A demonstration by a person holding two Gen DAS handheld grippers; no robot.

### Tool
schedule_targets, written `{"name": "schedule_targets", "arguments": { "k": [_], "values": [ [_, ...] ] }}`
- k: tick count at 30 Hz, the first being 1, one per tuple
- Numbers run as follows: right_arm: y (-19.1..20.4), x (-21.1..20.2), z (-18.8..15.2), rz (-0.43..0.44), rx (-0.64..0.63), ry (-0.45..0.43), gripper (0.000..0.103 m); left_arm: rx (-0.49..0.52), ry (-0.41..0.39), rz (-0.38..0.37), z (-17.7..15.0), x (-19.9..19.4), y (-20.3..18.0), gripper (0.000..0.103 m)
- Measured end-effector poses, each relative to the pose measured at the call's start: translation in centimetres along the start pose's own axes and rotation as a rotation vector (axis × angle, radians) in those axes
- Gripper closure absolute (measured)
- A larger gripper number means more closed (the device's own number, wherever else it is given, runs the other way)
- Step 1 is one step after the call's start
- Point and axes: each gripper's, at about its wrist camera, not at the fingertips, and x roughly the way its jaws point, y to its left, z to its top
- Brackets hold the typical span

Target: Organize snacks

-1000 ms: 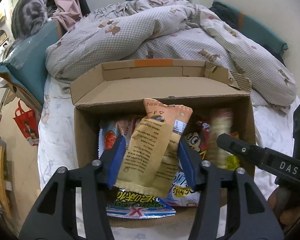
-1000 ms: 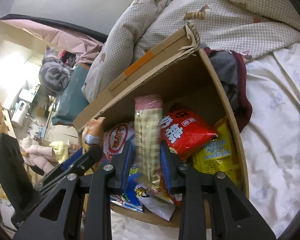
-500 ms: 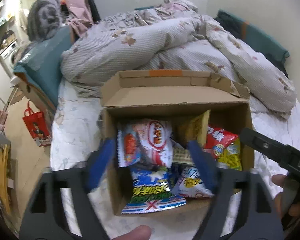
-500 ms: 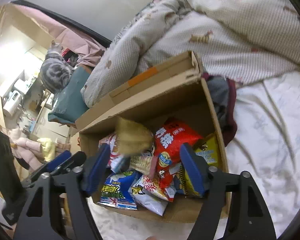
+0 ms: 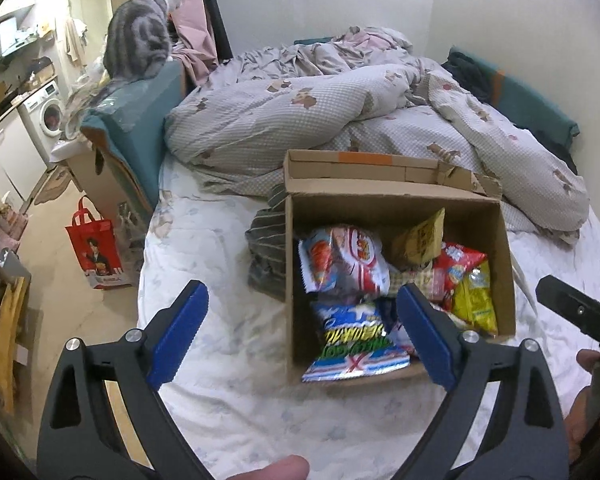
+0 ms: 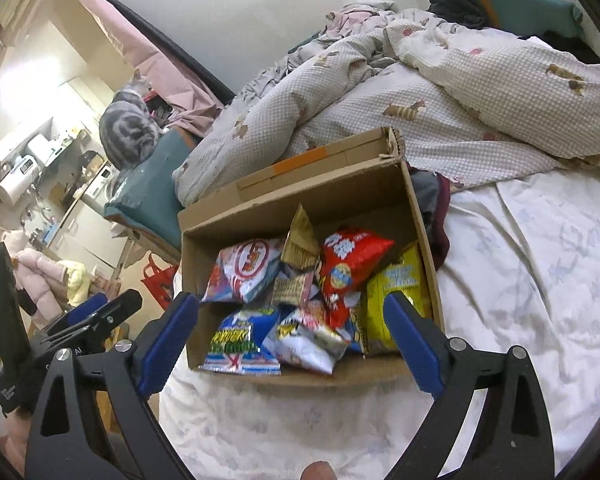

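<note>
Both grippers empty, snacks dropped into the box

Left gripper (image 5: 302, 330) and right gripper (image 6: 292, 340), clamped on packets a second ago, now gape wide, holding nothing; beyond their fingertips the snack packets (image 6: 300, 292) lie inside the cardboard box (image 5: 396, 204): likely nearly sorted.

Print on the snack packets (image 6: 288, 300) is too blurred to read — only a red "X" on the blue packet (image 5: 354, 364).

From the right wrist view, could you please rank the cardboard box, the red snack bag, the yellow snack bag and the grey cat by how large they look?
1. Cardboard box, clearly the largest.
2. Grey cat; it sits farther away, so its true size is unsure.
3. Red snack bag and yellow snack bag look about alike; both are partly covered.
</note>
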Motion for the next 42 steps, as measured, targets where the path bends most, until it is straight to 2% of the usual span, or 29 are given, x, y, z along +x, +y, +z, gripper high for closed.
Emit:
{"name": "schedule_targets", "arguments": {
  "k": [6, 14, 20, 27, 30, 42],
  "values": [
    [0.7, -2.0, -2.2, -0.037, -0.027, -0.022, 0.000, 0.021, -0.043, -0.004, -2.4, -2.4, 0.7, 0.010],
    [1.3, -5.0, -5.9, -0.076, -0.033, -0.062, 0.000, -0.102, -0.014, -0.055, -6.2, -4.2, 2.2, 0.010],
    [2.2, -6.0, -8.3, -0.137, -0.087, -0.090, 0.000, -0.085, -0.031, -0.058, -7.7, -5.0, 2.0, 0.010],
    [2.8, -5.5, -8.6, -0.195, -0.136, -0.119, 0.000, -0.072, -0.041, -0.035, -8.2, -4.4, 1.8, 0.009],
    [2.9, -4.9, -8.7, -0.215, -0.148, -0.120, 0.000, -0.055, -0.051, -0.029, -8.2, -4.2, 1.4, 0.000],
    [3.3, -4.0, -9.0, -0.219, -0.163, -0.101, 0.000, -0.060, -0.039, -0.012, -8.4, -3.7, 1.6, 0.000]
  ]
}}
